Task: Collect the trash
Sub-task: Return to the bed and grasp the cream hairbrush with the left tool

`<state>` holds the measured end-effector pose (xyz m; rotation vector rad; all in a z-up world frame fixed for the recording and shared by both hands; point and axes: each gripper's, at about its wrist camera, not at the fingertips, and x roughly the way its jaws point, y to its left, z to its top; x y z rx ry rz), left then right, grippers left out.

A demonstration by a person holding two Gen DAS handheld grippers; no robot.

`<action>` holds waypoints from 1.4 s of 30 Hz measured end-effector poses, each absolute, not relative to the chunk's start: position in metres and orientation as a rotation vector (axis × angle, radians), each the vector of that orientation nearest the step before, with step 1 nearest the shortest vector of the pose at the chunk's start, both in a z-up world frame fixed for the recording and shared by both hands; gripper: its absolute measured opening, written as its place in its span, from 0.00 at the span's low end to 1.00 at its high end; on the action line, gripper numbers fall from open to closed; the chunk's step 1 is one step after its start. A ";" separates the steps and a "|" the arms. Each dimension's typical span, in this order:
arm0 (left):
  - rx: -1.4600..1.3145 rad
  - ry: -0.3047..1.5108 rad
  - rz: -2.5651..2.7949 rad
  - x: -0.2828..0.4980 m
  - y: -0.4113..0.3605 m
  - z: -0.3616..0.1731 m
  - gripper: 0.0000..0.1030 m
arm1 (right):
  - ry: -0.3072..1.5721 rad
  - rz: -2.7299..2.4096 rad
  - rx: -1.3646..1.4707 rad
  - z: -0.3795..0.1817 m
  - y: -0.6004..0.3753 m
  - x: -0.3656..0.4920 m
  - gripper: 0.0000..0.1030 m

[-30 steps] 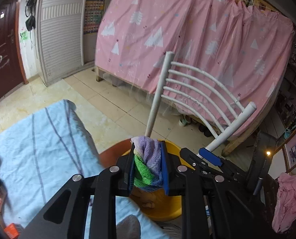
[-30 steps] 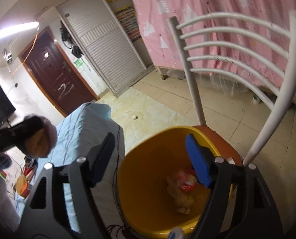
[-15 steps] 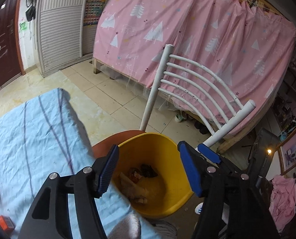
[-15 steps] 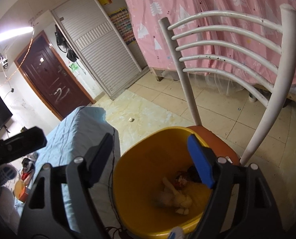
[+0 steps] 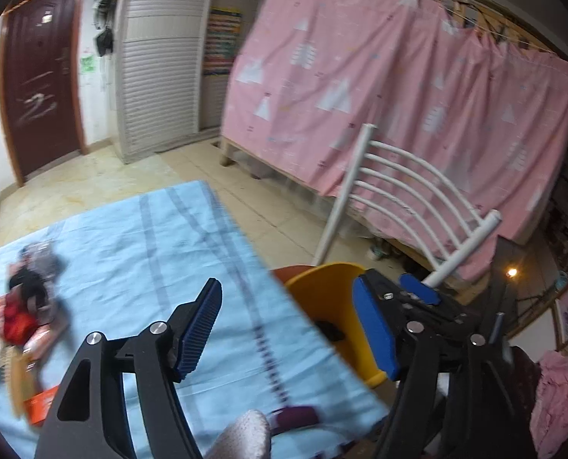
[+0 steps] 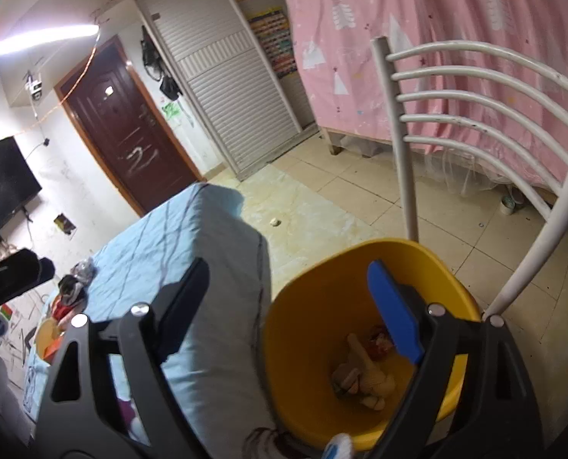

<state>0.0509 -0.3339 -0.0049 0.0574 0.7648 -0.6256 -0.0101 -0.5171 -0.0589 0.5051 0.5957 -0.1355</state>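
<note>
trash (image 5: pixel 20 317) pile left on blue-clothed surface (image 5: pixel 138 252); some scraps already in yellow bin (image 6: pixel 307 329). left gripper (image 5: pixel 288 329), right gripper (image 6: pixel 291 306) both wide open, empty.

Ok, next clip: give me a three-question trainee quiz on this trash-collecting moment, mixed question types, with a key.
1. True or false: the left gripper is shut on a piece of trash.
2. Multiple choice: the yellow bin stands on
A. the bare floor
B. the seat of the white chair
C. the blue tablecloth
3. Short answer: where does the uncollected trash pile lie in the left wrist view?

Key
1. False. Its fingers are spread apart with nothing between them.
2. B. The reddish seat shows under the bin, in front of the chair back.
3. On the blue tablecloth, at the far left edge of the view.
</note>
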 end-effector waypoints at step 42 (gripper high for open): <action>-0.008 0.884 -0.228 0.097 -0.121 -0.068 0.67 | 0.750 0.194 0.174 -0.034 -0.297 0.032 0.87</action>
